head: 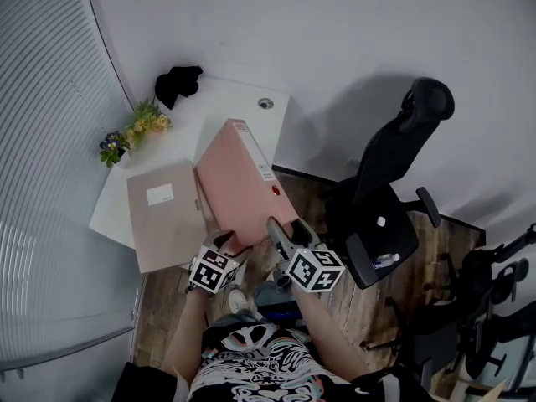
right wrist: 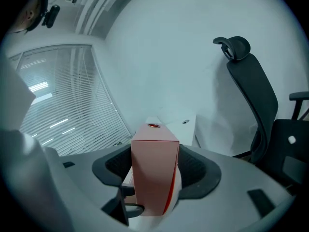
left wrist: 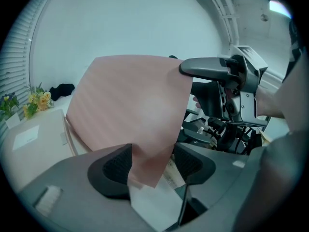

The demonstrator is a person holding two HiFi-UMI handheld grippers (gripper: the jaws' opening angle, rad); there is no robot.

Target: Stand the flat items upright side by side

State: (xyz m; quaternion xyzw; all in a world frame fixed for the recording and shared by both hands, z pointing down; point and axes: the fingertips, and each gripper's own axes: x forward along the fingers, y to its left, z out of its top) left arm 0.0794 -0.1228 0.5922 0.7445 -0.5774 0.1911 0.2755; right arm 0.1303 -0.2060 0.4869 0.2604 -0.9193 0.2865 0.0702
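A pink box file [head: 243,178] is tilted up off the white table [head: 243,105], its labelled spine to the right. My right gripper [head: 291,238] is shut on its near narrow end; in the right gripper view both pads press the file's [right wrist: 154,178] sides. My left gripper [head: 223,241] is at the file's near left corner. In the left gripper view that corner of the file [left wrist: 135,105] hangs between the jaws of the left gripper [left wrist: 152,166], with a gap to the right pad. A beige box file [head: 163,212] lies flat to the left of the pink one.
Yellow flowers [head: 134,132] and a black object [head: 177,82] sit at the table's far left. A black office chair [head: 385,216] stands close on the right over the wooden floor. Window blinds [head: 42,141] run along the left.
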